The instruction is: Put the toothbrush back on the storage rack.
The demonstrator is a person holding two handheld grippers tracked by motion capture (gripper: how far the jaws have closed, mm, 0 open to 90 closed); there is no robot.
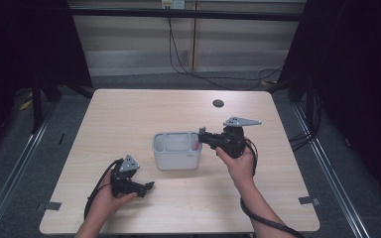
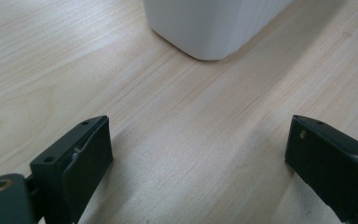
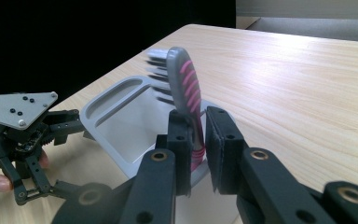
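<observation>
Dark curtains left and right, pale wall panels behind, loose cables along the floor. In the middle, a light wooden table (image 1: 129,114) with a small dark round spot (image 1: 218,103) near its far edge.

Near the table's centre, a pale grey organiser caddy (image 1: 176,158) with open compartments — upright, standing flat on the wood. In the left gripper view, just its rounded white corner (image 2: 209,32) at the top, well beyond the jaw tips.

To the right of the caddy, the right gripper (image 1: 202,137), raised off the table in the person's right hand (image 1: 240,166), grey three-cornered plate on top, jaws pointing left over the caddy's right end. In the right gripper view, jaws nearly together and clamped on the handle of a grey-and-pink toothbrush (image 3: 186,88). Brush head up, bristles slightly blurred, handle roughly upright between the pads and above the caddy's near rim. From above, only a small pink speck (image 1: 197,144) at the jaw tips.

Near the front left, the left gripper (image 1: 149,187), low over the table in the left hand (image 1: 114,198), tips aimed right toward the caddy but apart from it. Jaws spread wide — bare wood between them, nothing gripped.
</observation>
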